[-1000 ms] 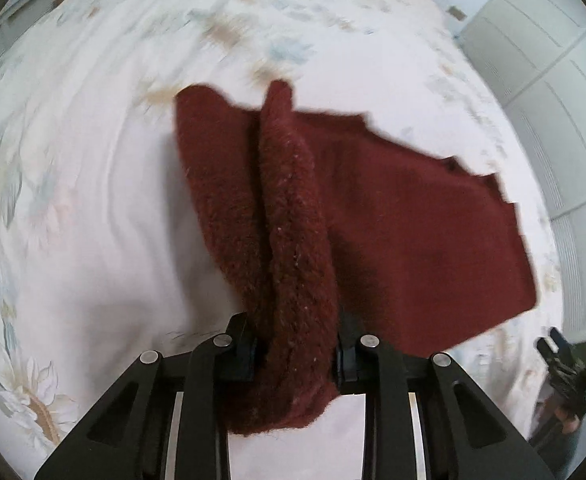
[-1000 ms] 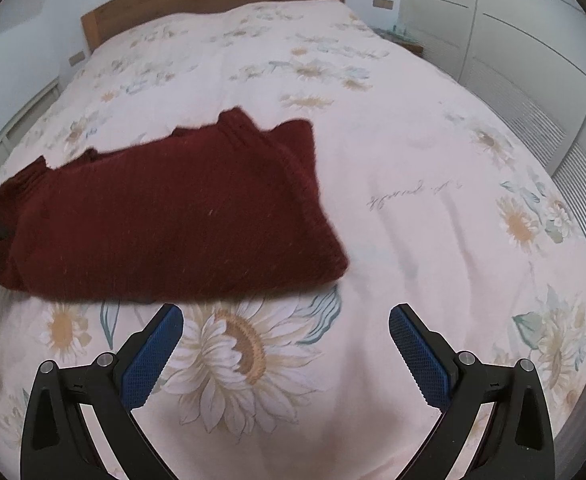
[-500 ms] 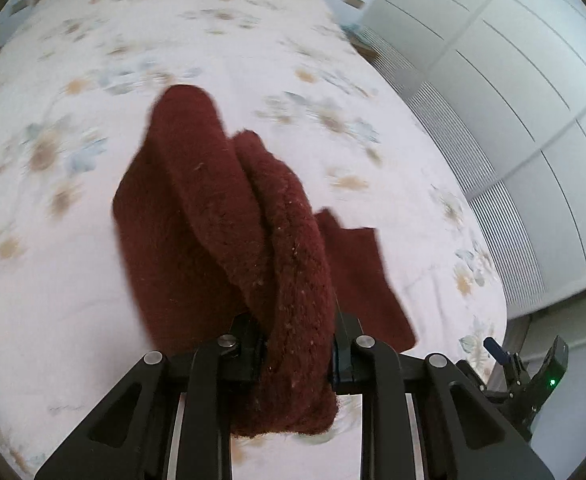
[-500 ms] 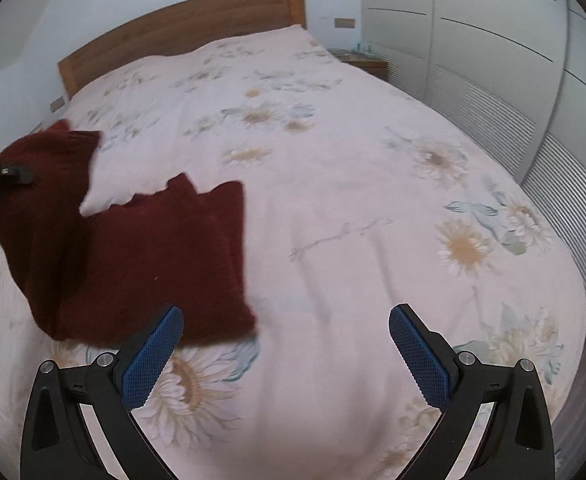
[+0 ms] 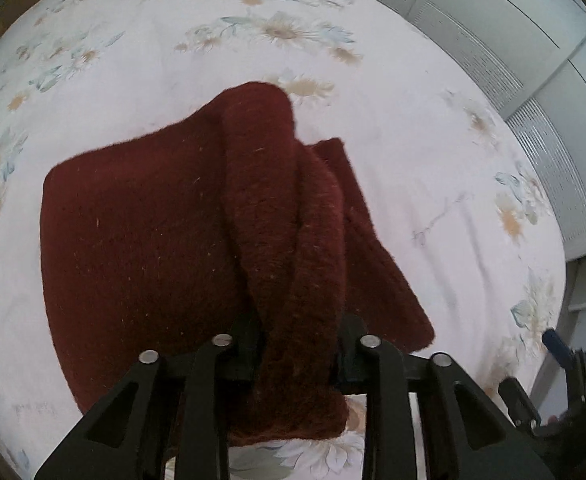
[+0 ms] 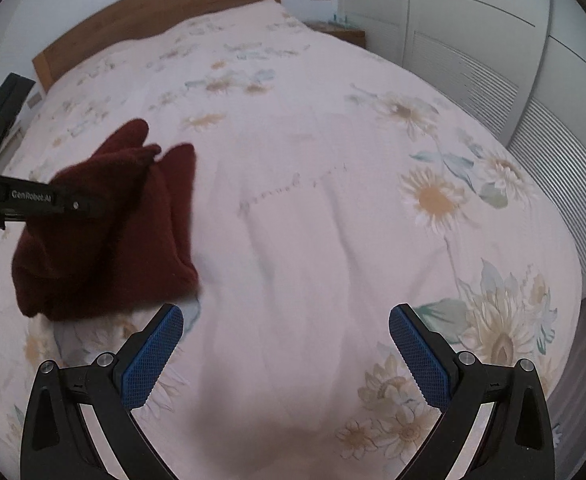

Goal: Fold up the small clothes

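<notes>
While pinching the maroon knit (image 5: 141, 240), left fingers (image 5: 249, 344) closed; right fingers (image 6: 153, 348) wide apart, empty.

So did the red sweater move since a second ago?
Yes. In the right wrist view the dark red sweater, shut in the left gripper, has folded leftward, away from the handwriting print on the bedspread; less lies spread out.

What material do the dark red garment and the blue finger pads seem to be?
Dark red garment: probably knitted wool or fleece, matte, with a fuzzy nap and pale lint specks. Blue pads on the right gripper: likely rubber or plastic, with fine cross-hatched grip texture.
</notes>
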The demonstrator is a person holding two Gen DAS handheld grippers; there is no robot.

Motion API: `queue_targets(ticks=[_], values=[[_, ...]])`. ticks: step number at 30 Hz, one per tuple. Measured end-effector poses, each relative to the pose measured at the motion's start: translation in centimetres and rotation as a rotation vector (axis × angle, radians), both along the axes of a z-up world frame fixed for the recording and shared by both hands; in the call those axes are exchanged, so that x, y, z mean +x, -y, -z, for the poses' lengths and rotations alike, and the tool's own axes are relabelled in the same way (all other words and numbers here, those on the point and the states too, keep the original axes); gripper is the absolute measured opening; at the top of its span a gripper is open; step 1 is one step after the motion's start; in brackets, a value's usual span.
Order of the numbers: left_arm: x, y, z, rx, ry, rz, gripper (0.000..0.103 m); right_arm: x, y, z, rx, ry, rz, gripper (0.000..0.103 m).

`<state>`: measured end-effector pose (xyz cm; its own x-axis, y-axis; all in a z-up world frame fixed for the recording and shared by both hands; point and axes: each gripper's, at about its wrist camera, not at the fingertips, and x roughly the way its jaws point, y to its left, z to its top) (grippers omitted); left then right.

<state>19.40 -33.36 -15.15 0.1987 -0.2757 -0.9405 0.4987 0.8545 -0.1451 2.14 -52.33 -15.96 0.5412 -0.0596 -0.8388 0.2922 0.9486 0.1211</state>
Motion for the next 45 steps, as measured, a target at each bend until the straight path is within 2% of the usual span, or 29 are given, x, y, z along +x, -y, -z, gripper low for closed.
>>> queue_targets(ticks=[2,3,4,7,8,11,13,14,15,17,22,26,29,36,39,41,45], values=[[-0.1,0.0,0.2,0.01,0.009,-0.005,0.03,-0.1,0.3,0.4,0.008,-0.008,0.005,0.103],[-0.2,0.0,0.0,0.037,0.016,-0.002,0.037,-0.1,0.4,0.5,0.015,-0.009,0.009,0.103],[-0.2,0.2,0.0,0.056,0.017,0.002,0.04,-0.2,0.4,0.6,0.021,-0.008,0.013,0.103],[0.1,0.1,-0.1,0.07,0.001,-0.025,0.043,-0.3,0.5,0.5,0.032,-0.005,0.019,0.103],[0.2,-0.1,-0.3,0.061,-0.005,-0.04,0.048,-0.3,0.5,0.4,0.032,-0.004,0.017,0.103],[0.5,-0.5,-1.3,0.032,-0.019,-0.066,0.08,-0.4,0.3,0.1,0.022,-0.003,0.012,0.103],[0.5,-0.7,-2.2,0.012,-0.013,-0.068,0.083,-0.4,0.3,0.0,0.024,-0.001,0.011,0.103],[0.5,-0.8,-2.6,0.007,-0.013,-0.069,0.087,-0.4,0.2,-0.1,0.024,0.0,0.009,0.103],[0.5,-0.9,-3.1,-0.002,-0.015,-0.067,0.095,-0.4,0.1,-0.3,0.024,0.001,0.008,0.103],[0.5,-1.4,-4.2,-0.023,-0.001,-0.067,0.101,-0.4,-0.2,-0.5,0.018,0.002,0.001,0.103],[0.6,-3.6,-7.3,-0.066,0.051,-0.085,0.102,0.1,-1.2,-1.4,0.001,0.012,-0.027,0.103],[1.0,-6.7,-8.7,-0.041,0.102,-0.127,0.102,1.4,-2.3,-2.8,-0.013,0.026,-0.076,0.103],[1.1,-9.5,-8.7,0.002,0.135,-0.158,0.102,3.2,-3.6,-4.6,-0.025,0.04,-0.128,0.103],[-0.6,-16.2,-6.0,0.045,0.114,-0.204,0.102,9.3,-7.1,-7.7,0.011,0.003,-0.268,0.102],[-1.9,-18.5,-5.1,0.048,0.111,-0.212,0.102,12.4,-9.2,-8.7,-0.006,-0.018,-0.341,0.092],[-2.8,-20.0,-4.7,0.044,0.102,-0.232,0.102,14.5,-10.5,-8.7,-0.007,-0.055,-0.375,0.081],[-4.0,-21.7,-4.4,0.025,0.091,-0.25,0.102,18.4,-13.0,-7.3,0.052,-0.144,-0.426,0.077]])
